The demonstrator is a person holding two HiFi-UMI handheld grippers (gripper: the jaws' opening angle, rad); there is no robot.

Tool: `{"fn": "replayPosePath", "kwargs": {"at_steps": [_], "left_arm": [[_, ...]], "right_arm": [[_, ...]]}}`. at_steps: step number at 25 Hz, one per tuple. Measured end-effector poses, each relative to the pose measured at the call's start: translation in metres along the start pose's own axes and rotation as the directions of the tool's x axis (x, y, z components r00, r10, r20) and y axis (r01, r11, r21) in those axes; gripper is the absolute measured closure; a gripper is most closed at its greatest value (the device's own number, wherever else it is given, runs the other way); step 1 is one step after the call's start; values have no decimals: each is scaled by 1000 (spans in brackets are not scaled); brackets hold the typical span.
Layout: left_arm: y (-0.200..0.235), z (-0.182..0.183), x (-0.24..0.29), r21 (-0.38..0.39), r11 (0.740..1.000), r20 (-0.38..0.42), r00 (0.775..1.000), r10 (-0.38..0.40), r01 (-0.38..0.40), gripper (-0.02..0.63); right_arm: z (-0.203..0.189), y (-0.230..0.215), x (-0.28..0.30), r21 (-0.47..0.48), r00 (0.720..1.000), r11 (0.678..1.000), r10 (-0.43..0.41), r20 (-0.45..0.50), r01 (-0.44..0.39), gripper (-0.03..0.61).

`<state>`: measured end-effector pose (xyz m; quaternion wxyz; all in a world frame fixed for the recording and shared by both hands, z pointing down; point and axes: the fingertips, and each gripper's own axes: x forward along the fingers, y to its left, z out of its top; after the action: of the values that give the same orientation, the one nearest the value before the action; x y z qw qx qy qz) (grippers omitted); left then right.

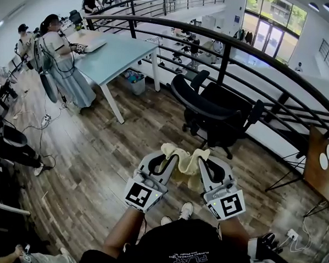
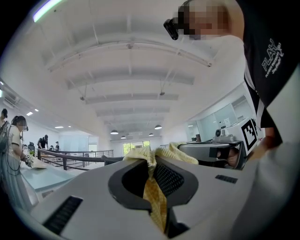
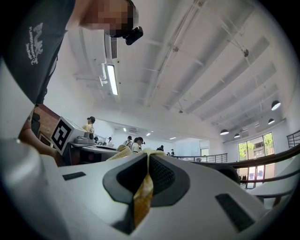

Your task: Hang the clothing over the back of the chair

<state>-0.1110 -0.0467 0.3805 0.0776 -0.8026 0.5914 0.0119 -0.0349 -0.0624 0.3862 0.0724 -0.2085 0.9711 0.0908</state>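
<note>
Head view: left tongs [image 1: 166, 160] and right tongs [image 1: 203, 163] each pinch, nearly closed, the pale yellow knitted garment [image 1: 183, 160] bunched between them in mid-air. The black wheeled office chair [image 1: 218, 111] stands apart ahead, its back bare; carrying and draping remain.

black railing [image 1: 224, 59] curves past a pale table [image 1: 116, 56] on wood floor [image 1: 99, 153].

Pale yellow ribbed-knit cloth garment [image 1: 182, 159], matt, black matt-upholstered office chair [image 1: 218, 108], brown wood-plank floor [image 1: 99, 153] w/ low sheen
</note>
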Motion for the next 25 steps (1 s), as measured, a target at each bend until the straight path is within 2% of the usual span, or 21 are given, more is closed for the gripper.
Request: {"fn": "replayPosePath", "kwargs": {"at_steps": [5,11,15,20,25], "left_arm": [[9,5,20,-4,1000,9,1000,16,-16,577],[15,24,40,42,999,49,998,31,-33,577],[13,41,58,67,998,87,996,1,-6,578],[30,61,73,79,996,137,990,-41,31,577],[49,65,89,72,994,159,982,-98,88,577]], "right_arm": [[4,-17,12,-19,999,1000,25,33,-24,554],[23,-33,16,-65,995,996,59,84,-53,554],[45,-47,22,-24,989,1000,13,147,-10,554],[59,-52,41,-48,984,999,-17,175,25,554],[61,-68,60,-71,981,994,-71,179,85,554]]}}
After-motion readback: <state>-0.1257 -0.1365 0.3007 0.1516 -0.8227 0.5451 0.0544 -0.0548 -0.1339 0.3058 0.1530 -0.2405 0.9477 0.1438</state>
